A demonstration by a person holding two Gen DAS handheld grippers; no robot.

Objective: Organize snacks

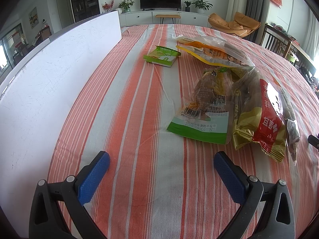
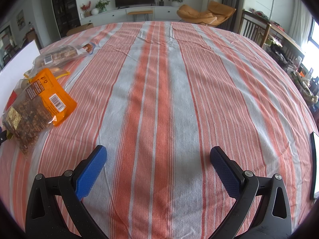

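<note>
A clear plastic bag (image 1: 235, 73) holding several snack packs lies on the striped tablecloth ahead and right of my left gripper (image 1: 161, 159), which is open and empty. A green-edged pack (image 1: 201, 119) and a red and gold pack (image 1: 267, 119) stick out of its mouth. A small green packet (image 1: 161, 56) lies alone farther back. In the right wrist view the same pile shows at the far left, with an orange pack (image 2: 52, 97) and a brown snack bag (image 2: 26, 117). My right gripper (image 2: 158, 157) is open and empty over bare cloth.
A white board (image 1: 39, 91) stands upright along the table's left side. A dark flat object (image 2: 315, 163) lies at the right table edge. Chairs stand beyond the right side, and a TV cabinet stands far behind the table.
</note>
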